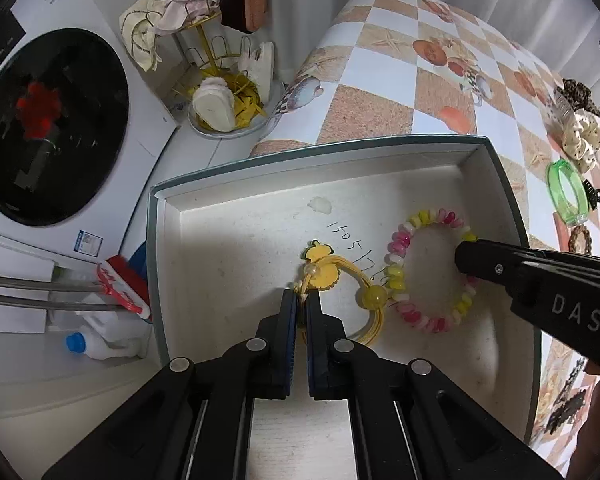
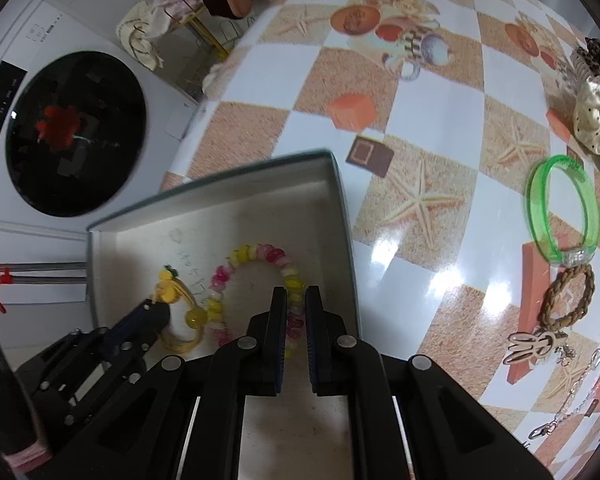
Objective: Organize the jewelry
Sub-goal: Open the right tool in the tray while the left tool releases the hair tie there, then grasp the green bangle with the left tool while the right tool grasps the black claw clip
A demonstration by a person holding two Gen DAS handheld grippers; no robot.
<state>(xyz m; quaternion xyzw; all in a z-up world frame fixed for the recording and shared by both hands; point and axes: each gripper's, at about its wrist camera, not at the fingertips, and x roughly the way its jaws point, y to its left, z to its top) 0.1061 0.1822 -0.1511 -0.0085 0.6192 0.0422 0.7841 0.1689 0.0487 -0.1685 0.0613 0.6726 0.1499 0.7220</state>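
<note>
Left gripper (image 1: 302, 298): clamped on yellow hair tie (image 1: 342, 280), laid flat inside box (image 1: 220, 176). Right gripper (image 2: 296, 300): clamped on beaded bracelet (image 2: 256, 254), beside the tie, ring flat on box floor.

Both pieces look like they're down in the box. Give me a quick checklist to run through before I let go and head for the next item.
1. Left gripper shut on the yellow hair tie: ok, pads pinch its cord.
2. Right gripper shut on the beaded bracelet: ok, beads sit between the fingers.
3. Both pieces inside the box: ok, they are within its walls.
4. Pieces resting on the box floor: cannot tell, contact under the pinched parts is hidden.
5. Pieces untangled: cannot tell, the tie's yellow bead sits right against the bracelet.
6. Next items waiting: ok, the green bangle and braided ring lie on the tablecloth.
</note>
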